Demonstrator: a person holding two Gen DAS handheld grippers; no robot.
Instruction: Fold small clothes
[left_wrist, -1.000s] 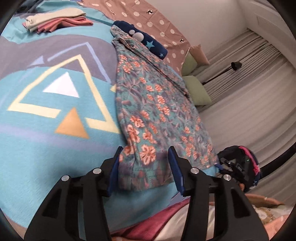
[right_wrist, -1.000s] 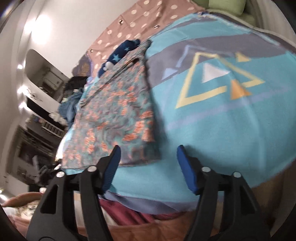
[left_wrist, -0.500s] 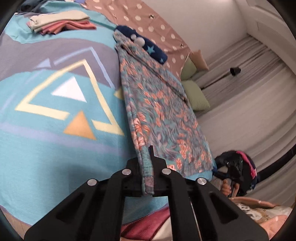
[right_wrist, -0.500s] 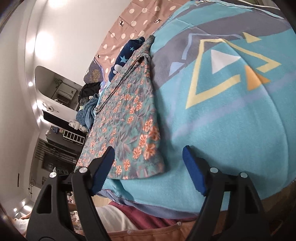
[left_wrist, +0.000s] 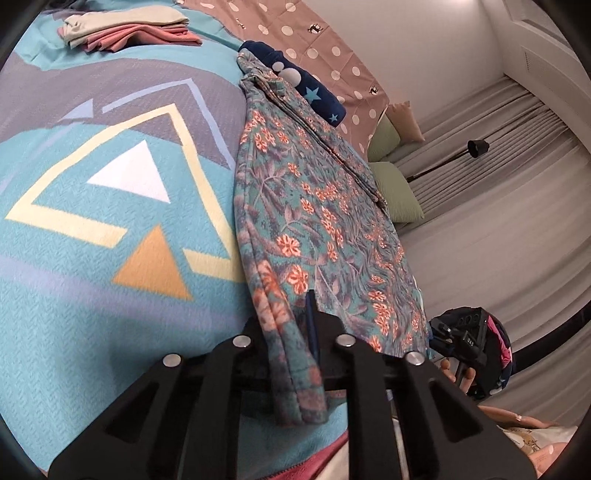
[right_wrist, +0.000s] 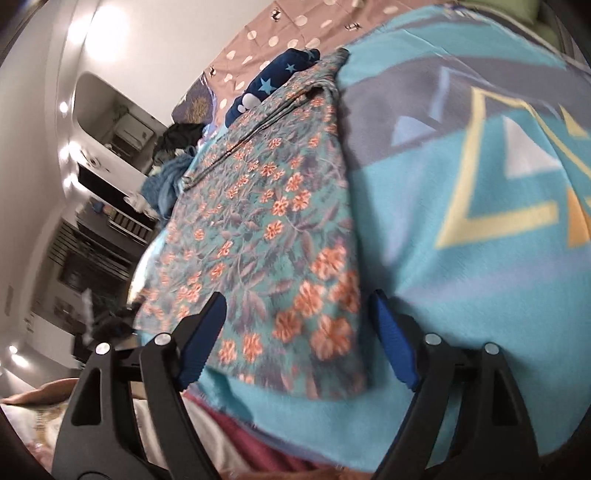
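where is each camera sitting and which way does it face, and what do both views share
Left wrist: rides the left gripper, looking along the bed past the folded clothes stack to curtains; its fingers pinch the floral garment; a hand shows.
Right wrist: rides the right gripper, open over the garment's near hem, facing the shelves.
Shared: garment, patterned blanket, navy star cloth.

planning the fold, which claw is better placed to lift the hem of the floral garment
Left. The left claw is shut on the teal floral garment at its near hem; the right claw hangs open above it.
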